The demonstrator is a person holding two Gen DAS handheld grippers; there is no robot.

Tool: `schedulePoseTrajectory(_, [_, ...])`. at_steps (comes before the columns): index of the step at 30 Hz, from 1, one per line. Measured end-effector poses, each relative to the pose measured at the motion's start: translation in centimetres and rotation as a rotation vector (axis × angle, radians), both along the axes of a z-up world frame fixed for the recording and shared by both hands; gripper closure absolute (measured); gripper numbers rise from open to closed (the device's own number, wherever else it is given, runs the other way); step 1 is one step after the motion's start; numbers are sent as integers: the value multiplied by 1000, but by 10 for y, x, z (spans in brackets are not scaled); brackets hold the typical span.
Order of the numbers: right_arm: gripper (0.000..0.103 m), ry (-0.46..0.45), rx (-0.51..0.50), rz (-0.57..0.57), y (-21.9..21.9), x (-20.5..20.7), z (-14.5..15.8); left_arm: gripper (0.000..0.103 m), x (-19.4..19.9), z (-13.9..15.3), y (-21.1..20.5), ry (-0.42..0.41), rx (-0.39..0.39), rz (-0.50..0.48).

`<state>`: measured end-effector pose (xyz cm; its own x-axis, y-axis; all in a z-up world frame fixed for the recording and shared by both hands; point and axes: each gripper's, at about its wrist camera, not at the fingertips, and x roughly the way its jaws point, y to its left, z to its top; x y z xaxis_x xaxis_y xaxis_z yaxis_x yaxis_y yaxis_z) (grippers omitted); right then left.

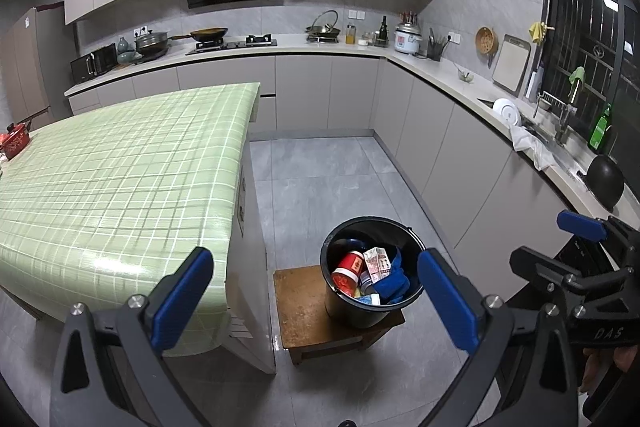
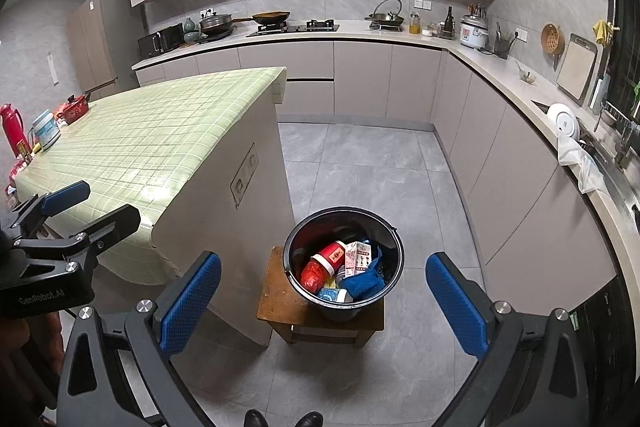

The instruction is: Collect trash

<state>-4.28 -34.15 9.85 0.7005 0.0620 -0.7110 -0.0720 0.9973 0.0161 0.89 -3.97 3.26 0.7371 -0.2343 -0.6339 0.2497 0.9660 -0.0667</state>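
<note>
Hovering: both hand-held grippers held above the floor, pointing down toward the bucket, nothing between the fingers of either.
Left hand-held gripper (image 1: 316, 301): jaws spread wide, empty; blue pads frame the bucket in its own view; also seen at the left edge of the right wrist view (image 2: 86, 205), jaws apart there too.
Right hand-held gripper (image 2: 323, 301): jaws spread wide, empty; seen from the side at the right edge of the left wrist view (image 1: 554, 241).
Bucket (image 1: 414, 241): black, round, upright on a small wooden stool (image 1: 298, 303), just right of the near corner of the bench.
Trash: inside the bucket, a red paper cup (image 2: 330, 259) lying on its side, a white carton (image 2: 357, 258) tilted, a blue cloth (image 2: 362, 285) at the near right, a small blue-and-white tub (image 2: 334, 294) at the near edge.
Bench (image 1: 120, 167): island with green checked cover, left of the bucket; near part bare, a red pot (image 2: 75, 109), a red thermos (image 2: 12, 125) and a white container (image 2: 45, 129) at the far left end.
Floor (image 2: 360, 163): grey tiles.
Person: two dark shoe tips (image 2: 282, 419) at the bottom edge of the right wrist view.
Far counter: wok (image 1: 208, 34), rice cooker (image 1: 407, 39), microwave (image 1: 94, 62); sink on the right.
</note>
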Motion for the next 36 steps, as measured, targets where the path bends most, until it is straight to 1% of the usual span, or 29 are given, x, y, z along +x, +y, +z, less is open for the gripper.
schedulePoseTrajectory(36, [0,-1,0,19,5,8,3,1,6,4,6,-7,4,8])
